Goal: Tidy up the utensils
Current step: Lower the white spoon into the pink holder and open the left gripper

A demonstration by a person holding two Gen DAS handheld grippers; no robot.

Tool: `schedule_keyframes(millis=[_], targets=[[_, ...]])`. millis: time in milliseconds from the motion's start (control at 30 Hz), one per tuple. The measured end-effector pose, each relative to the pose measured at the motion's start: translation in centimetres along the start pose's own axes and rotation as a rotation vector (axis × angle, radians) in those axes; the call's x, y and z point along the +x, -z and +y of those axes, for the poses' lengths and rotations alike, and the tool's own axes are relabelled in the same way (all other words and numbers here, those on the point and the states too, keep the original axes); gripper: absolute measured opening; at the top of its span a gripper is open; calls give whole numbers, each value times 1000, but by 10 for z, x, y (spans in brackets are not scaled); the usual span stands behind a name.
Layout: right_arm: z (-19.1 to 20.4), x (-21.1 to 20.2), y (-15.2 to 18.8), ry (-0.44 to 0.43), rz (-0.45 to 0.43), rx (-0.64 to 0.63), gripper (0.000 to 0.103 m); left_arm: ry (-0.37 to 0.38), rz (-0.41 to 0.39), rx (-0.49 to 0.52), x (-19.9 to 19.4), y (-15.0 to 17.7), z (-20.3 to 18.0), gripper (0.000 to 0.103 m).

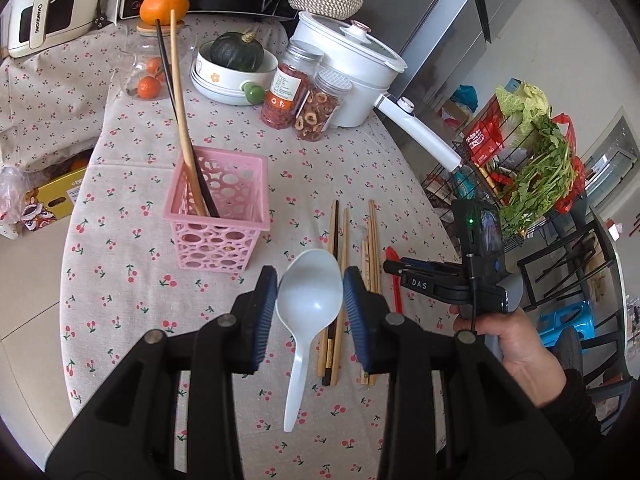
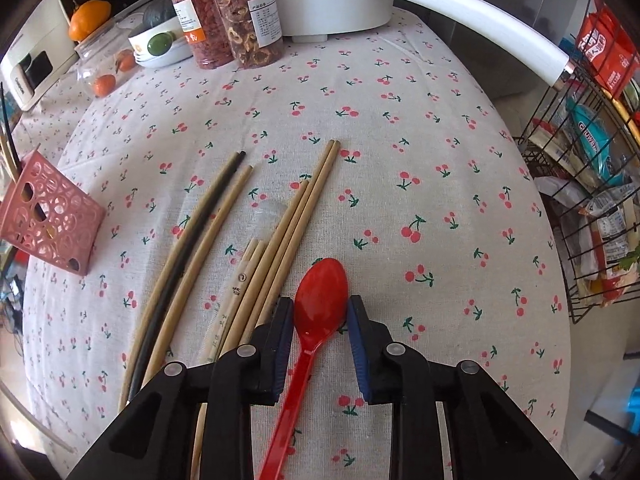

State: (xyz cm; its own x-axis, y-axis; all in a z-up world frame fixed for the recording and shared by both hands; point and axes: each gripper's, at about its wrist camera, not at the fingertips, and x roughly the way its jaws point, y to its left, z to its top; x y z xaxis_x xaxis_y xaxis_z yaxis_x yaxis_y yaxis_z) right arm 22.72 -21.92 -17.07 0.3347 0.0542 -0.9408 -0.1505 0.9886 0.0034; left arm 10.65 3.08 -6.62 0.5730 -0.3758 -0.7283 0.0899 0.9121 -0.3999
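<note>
A table under a cherry-print cloth point(image 2: 400, 120) carries the load. Near its middle stand a pink perforated basket point(image 1: 218, 216) and, right of it, loose wooden and black chopsticks point(image 2: 280, 224) lying flat, with a red spoon point(image 2: 320, 296) just beside them on the right. At the far edge stand a glass jar of small oranges point(image 1: 146, 76), a stack of white bowls point(image 1: 224, 80), two jars of dried foods point(image 1: 304, 96) touching each other, and a white lidded pot point(image 1: 348, 68).

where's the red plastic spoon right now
In the right wrist view the red plastic spoon lies on the cherry-print tablecloth, its bowl clamped by the right gripper, just right of the loose wooden chopsticks.
</note>
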Motion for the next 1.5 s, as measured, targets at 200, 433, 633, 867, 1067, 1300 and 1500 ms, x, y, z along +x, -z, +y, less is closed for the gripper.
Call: schedule_keyframes(millis=[200,433,633,867,1067,1300,1500], targets=[[-12,-45,1,-39,-130,45,27,40,-158,7,-40,-14,-4,36],[-10,-102,5,-100,-276,56,27,1,-467,68,-75,-44,-7,36],[4,-119,6,-127,-323,29,27,-14,-659,127,-56,-57,-1,37],[8,-117,6,-136,-329,21,27,-105,-655,174,-23,-55,5,37],[11,-119,7,-165,-337,15,27,-129,-639,168,-15,-56,13,37],[15,-128,8,-167,-365,5,27,-190,-626,141,-16,-51,9,96],[19,-132,8,-167,-375,-2,27,-213,-601,126,-25,-51,5,102]])
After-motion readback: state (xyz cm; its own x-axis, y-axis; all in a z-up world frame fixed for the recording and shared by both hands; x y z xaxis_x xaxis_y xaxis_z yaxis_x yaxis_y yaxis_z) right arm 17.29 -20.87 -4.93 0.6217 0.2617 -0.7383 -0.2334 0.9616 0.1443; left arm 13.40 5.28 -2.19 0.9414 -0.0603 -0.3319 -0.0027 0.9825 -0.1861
